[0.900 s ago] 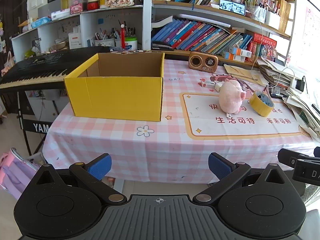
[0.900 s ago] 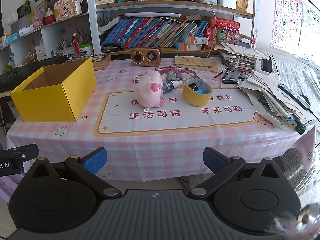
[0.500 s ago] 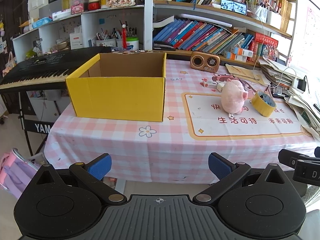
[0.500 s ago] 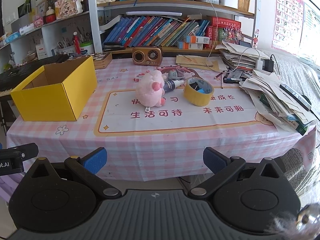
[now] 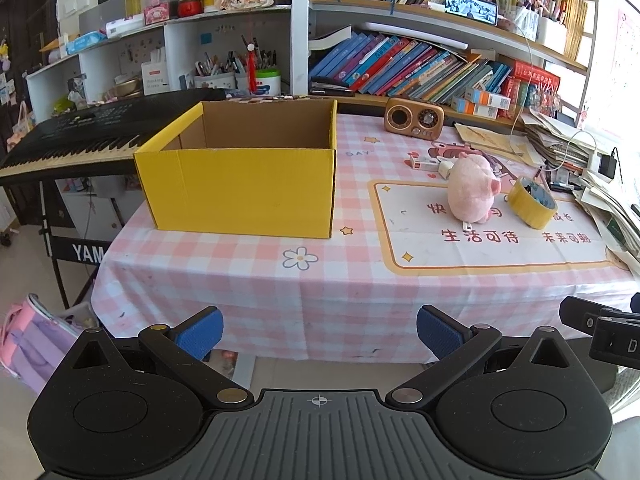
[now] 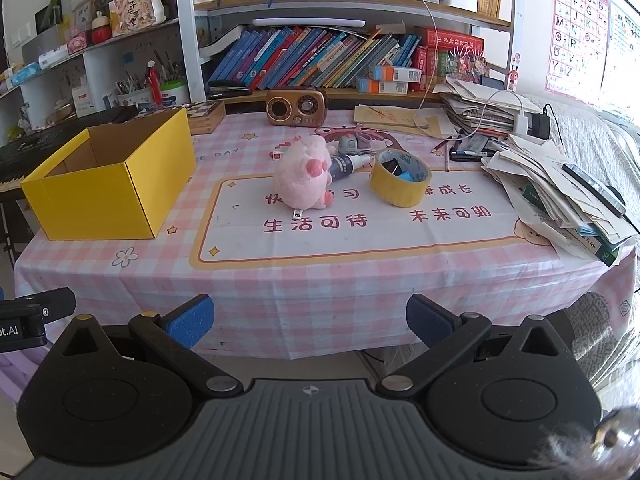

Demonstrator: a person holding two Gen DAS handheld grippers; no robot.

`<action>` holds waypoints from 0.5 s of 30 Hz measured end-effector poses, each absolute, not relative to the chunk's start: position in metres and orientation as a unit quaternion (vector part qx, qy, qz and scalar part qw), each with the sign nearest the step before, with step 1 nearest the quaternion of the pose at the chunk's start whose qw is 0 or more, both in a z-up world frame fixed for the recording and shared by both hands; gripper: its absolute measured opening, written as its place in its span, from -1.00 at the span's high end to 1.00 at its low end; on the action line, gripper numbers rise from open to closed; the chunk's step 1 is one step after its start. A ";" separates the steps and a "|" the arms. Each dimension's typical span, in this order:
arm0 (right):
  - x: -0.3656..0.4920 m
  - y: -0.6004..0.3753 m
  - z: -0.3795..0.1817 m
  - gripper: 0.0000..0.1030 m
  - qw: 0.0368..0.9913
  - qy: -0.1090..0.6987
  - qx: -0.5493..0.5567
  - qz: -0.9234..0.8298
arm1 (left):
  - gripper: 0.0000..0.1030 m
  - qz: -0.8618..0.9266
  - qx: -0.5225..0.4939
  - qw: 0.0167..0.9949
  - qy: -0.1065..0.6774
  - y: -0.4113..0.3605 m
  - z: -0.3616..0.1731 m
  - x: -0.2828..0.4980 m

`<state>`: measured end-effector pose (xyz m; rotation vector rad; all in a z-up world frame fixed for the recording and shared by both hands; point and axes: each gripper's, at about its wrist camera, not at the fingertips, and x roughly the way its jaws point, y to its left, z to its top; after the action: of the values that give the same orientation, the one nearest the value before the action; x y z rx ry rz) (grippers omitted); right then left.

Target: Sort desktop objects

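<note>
1. Low in both frames, our left gripper [image 5: 319,330] and right gripper [image 6: 310,319] hang short of the table's near edge, jaws wide and holding nothing.
2. We judge the sorting not yet begun: the yellow box [image 5: 240,190], upper left of centre in the left view, looks bare inside as far as we can see.
3. Next we must reach over the pink checked cloth [image 6: 280,300] to the pink plush pig [image 6: 304,172] at frame centre (soft, so a wide bite suits) or the tape roll [image 6: 400,178] just right of it.
4. Only the right view shows the small bottle [image 6: 346,165] touching the pig; the left view hides it, but shows the box's inner walls better.
</note>
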<state>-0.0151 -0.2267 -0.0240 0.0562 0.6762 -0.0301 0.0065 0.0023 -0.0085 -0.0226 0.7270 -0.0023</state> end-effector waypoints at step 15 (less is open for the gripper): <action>-0.014 -0.227 -0.024 -1.00 0.942 0.334 0.028 -0.015 | -1.00 -0.004 -0.011 0.933 0.359 0.003 -0.008 0.008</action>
<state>-0.0141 -0.2265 -0.0242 0.0573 0.6812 -0.0301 0.0084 0.0035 -0.0076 -0.0227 0.7354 -0.0073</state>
